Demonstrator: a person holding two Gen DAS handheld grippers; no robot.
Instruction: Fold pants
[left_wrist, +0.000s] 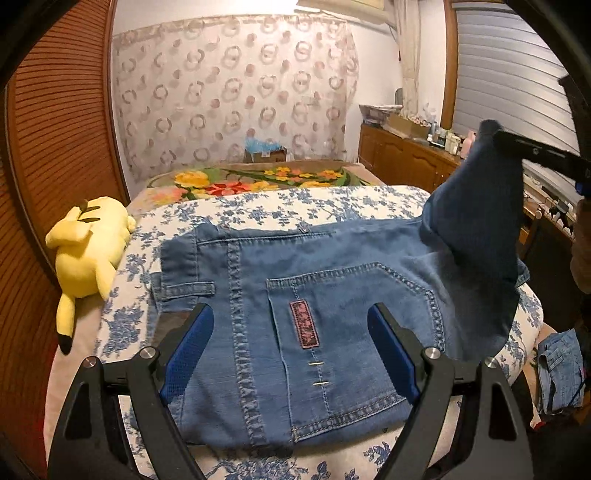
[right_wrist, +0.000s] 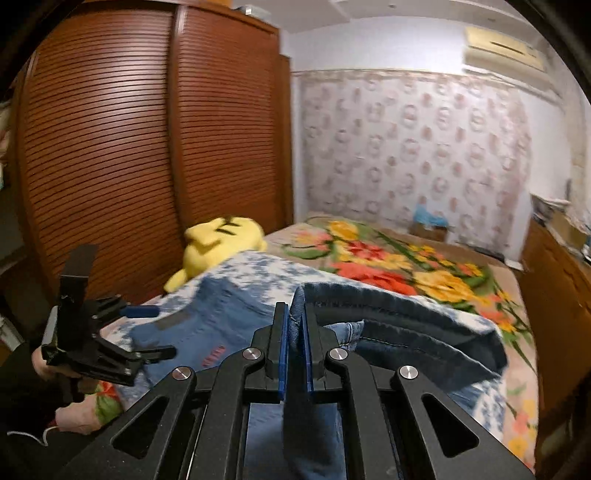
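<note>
on the bed, the right tool pinches a hem of soft, heavy denim pants, best gripped at thick seams, while the left tool hovers wide open.

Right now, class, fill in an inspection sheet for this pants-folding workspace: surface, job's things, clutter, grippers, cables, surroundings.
Surface: bed under a blue-floral cover, a bright flowered blanket beyond it.
Job's things: blue jeans lying back pocket up; one end lifted off the bed.
Clutter: yellow plush toy at the bed's edge by the wardrobe; a second denim piece lying low beside the bed.
Grippers: left gripper open above the jeans, holding nothing; right gripper shut on the raised denim edge.
Cables: one thin white cord near the person's left hand.
Surroundings: slatted wooden wardrobe, patterned wall hanging, cluttered wooden sideboard, wall air conditioner.
</note>
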